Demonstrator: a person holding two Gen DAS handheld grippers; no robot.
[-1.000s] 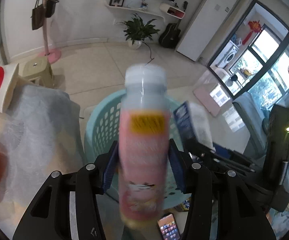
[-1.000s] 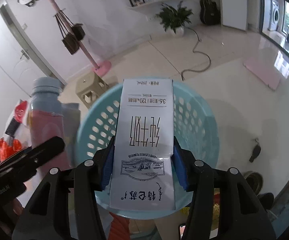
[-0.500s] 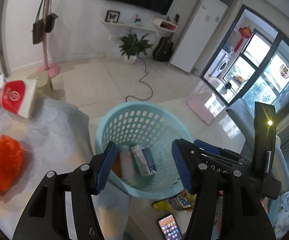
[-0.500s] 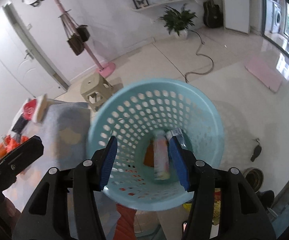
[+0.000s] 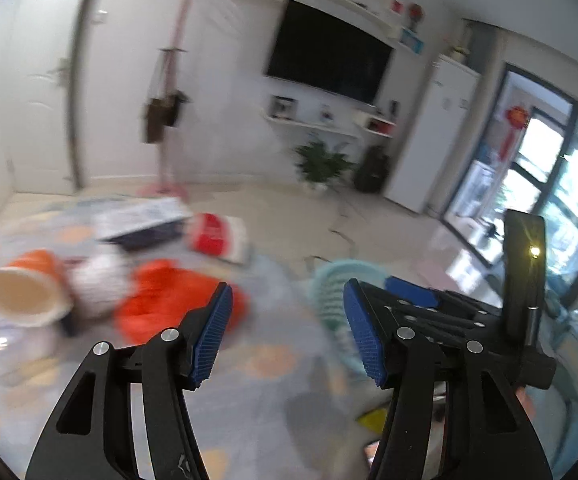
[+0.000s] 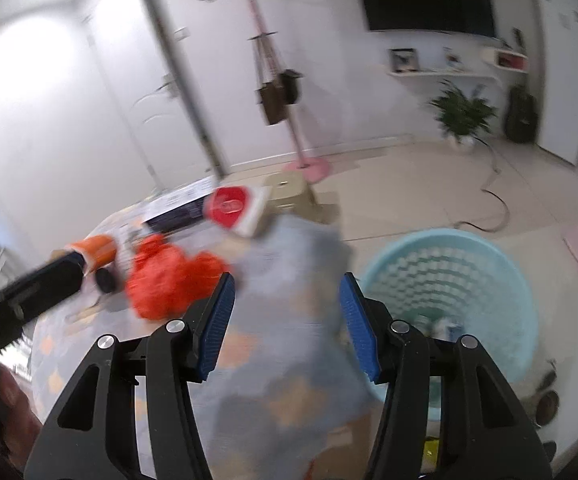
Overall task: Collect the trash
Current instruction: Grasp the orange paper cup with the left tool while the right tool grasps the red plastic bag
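Note:
My left gripper [image 5: 287, 334] is open and empty above the cloth-covered table [image 5: 273, 364]. My right gripper [image 6: 287, 324] is open and empty over the table edge. The light blue basket [image 6: 485, 256] stands on the floor right of the table, with trash inside; it also shows in the left wrist view [image 5: 329, 280]. On the table lie an orange crumpled bag [image 5: 161, 300] [image 6: 165, 280], an orange cup [image 5: 25, 292] [image 6: 95, 252] on its side, and a red and white carton [image 5: 219, 236] [image 6: 239, 210]. Both views are blurred.
A dark flat box [image 5: 145, 224] lies at the table's far side. A small stool [image 6: 293, 192] and a pink coat stand [image 6: 289, 120] are on the floor behind the table. The right gripper's body [image 5: 501, 320] shows beside the left one.
The pink bottle and the milk carton were let go into the basket. Both grippers then swung left from the basket toward the table, open and empty.

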